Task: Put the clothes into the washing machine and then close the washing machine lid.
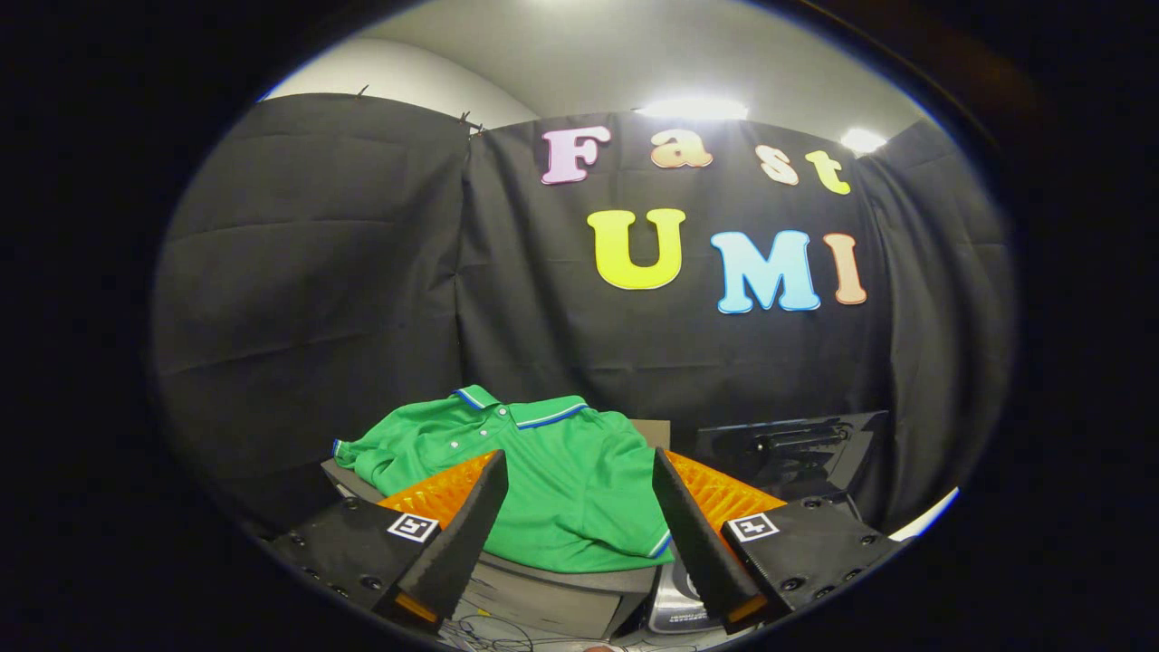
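The polo shirt [561,480] was bright green, with blue-and-white striped trim along its collar and sleeve cuffs and small white buttons down the placket. It lay over a dark grey box [552,589] with a paler grey front. Beyond the box's right edge stood a black machine [797,448]. The booth wall [362,272] was black cloth, and the ceiling [634,63] above was white.

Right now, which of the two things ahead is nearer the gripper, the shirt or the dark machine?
The green polo shirt, lying just ahead between the open gripper fingers; the dark machine sits farther back beside it.
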A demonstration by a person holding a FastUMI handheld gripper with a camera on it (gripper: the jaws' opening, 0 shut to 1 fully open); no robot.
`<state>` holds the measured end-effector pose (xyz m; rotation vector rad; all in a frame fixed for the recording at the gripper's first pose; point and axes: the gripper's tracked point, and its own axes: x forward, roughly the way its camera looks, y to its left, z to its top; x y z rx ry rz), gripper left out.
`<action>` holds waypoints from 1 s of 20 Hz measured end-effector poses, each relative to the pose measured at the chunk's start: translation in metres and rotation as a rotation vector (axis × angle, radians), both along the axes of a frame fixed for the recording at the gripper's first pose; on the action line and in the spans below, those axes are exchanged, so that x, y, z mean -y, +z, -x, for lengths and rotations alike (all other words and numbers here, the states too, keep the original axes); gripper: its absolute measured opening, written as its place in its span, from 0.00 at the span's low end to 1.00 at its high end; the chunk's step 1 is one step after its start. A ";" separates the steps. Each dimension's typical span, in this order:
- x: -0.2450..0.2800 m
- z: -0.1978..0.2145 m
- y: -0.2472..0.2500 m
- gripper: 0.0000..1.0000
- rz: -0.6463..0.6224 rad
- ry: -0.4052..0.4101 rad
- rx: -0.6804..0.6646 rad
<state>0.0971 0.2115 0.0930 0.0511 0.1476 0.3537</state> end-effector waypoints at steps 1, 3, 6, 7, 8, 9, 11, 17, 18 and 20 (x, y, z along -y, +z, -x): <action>-0.007 -0.004 0.001 1.00 -0.004 0.005 -0.008; -0.018 -0.011 0.002 1.00 -0.011 0.013 -0.023; -0.035 -0.024 0.006 1.00 -0.022 0.025 -0.040; -0.039 -0.028 0.005 1.00 -0.021 0.027 -0.049; -0.044 -0.031 0.004 1.00 -0.021 0.029 -0.060; -0.050 -0.035 0.003 1.00 -0.020 0.033 -0.075; -0.060 -0.043 -0.001 0.98 -0.013 0.038 -0.106; -0.099 -0.059 -0.011 0.98 -0.027 0.083 -0.203; -0.104 -0.062 -0.015 0.98 -0.026 0.087 -0.221; -0.114 -0.069 -0.020 0.98 -0.018 0.094 -0.253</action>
